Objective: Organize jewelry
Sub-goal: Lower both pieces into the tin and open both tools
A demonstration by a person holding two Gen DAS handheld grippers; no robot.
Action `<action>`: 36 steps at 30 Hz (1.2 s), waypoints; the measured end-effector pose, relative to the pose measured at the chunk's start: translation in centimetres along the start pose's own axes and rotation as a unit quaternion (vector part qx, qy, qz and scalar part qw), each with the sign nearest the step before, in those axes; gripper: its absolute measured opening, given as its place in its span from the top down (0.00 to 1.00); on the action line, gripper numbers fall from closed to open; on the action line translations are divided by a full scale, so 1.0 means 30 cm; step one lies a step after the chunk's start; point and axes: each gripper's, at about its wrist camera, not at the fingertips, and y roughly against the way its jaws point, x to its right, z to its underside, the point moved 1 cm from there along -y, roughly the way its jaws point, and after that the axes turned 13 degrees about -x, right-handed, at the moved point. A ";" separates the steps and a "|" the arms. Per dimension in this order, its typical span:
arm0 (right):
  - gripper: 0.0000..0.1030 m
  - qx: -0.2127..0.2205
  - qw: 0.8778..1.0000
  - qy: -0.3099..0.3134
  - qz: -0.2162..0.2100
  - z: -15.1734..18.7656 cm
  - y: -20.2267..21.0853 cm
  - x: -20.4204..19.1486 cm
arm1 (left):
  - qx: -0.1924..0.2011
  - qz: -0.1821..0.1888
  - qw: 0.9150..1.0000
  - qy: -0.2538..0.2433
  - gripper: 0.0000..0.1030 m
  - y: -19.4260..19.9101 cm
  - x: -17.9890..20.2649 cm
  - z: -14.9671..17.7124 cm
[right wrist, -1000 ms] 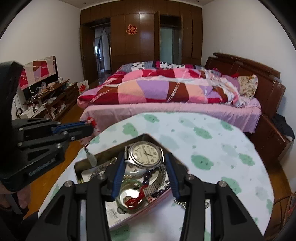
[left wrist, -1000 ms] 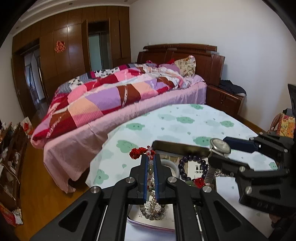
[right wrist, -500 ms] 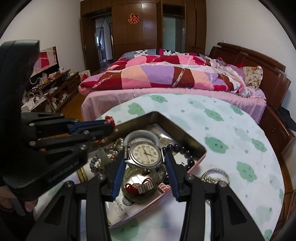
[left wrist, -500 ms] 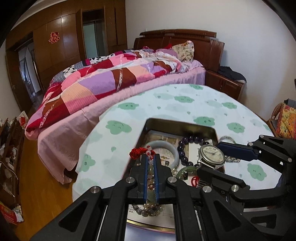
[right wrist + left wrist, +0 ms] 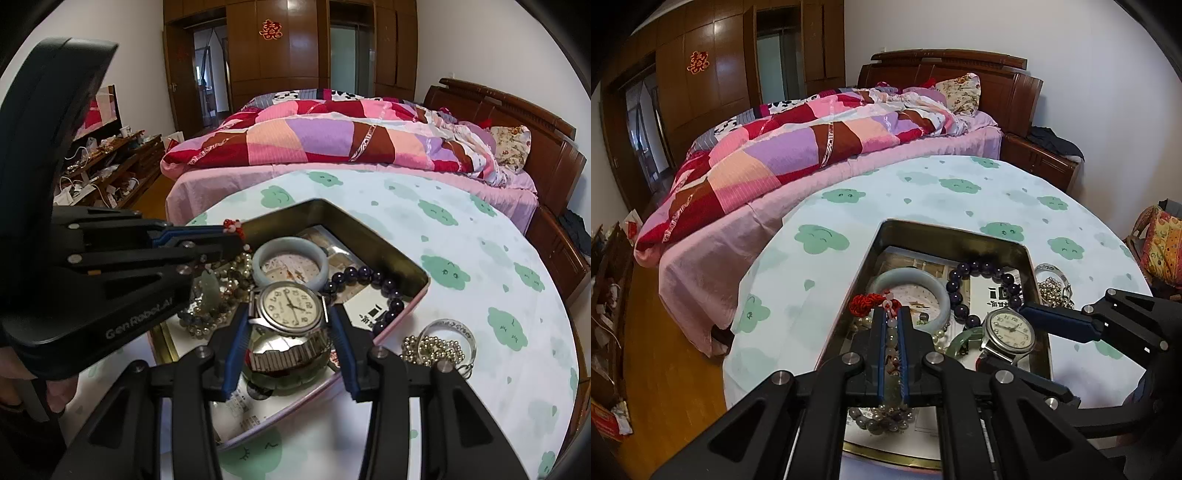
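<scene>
Both grippers hold jewelry over the open tin at the bottom of each frame.

Our left gripper [image 5: 893,325] has its jaws together, clamped on a beaded strand [image 5: 892,334] with a red knot [image 5: 866,303] poking out past the tips, low centre of the left wrist view. Our right gripper [image 5: 290,325] is clamped on a wristwatch [image 5: 289,305], face up, at lower centre of the right wrist view. Both hang above the metal tin [image 5: 369,236], which holds a pale jade bangle [image 5: 290,260] and a dark purple bead bracelet [image 5: 373,282]. A silver bead chain [image 5: 432,349] lies on the cloud-print tablecloth [image 5: 480,258] just right of the tin.
</scene>
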 end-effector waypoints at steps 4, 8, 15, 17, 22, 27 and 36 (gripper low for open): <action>0.56 -0.002 1.000 0.003 0.004 0.006 -0.006 -0.007 | -0.007 -0.007 1.000 -0.002 0.95 -0.009 -0.004 0.001; 0.56 -0.004 1.000 0.004 0.006 0.010 -0.011 -0.008 | -0.013 -0.008 1.000 -0.004 0.95 -0.017 -0.005 0.003; 0.55 -0.005 1.000 0.000 0.003 0.012 -0.016 -0.003 | -0.022 -0.009 1.000 0.005 0.95 -0.034 -0.018 0.003; 0.55 -0.007 1.000 -0.001 0.002 0.014 -0.019 -0.001 | -0.023 -0.010 1.000 0.004 0.95 -0.035 -0.021 0.003; 0.53 -0.009 1.000 0.002 0.000 0.016 -0.028 -0.003 | -0.023 -0.013 1.000 0.005 0.94 -0.037 -0.023 0.001; 0.50 -0.002 1.000 -0.001 0.000 0.016 -0.015 0.000 | -0.022 -0.009 1.000 0.009 0.63 -0.032 -0.024 0.000; 0.41 0.006 1.000 -0.015 -0.004 0.030 0.008 0.026 | -0.004 -0.006 1.000 0.017 0.41 0.007 -0.021 -0.005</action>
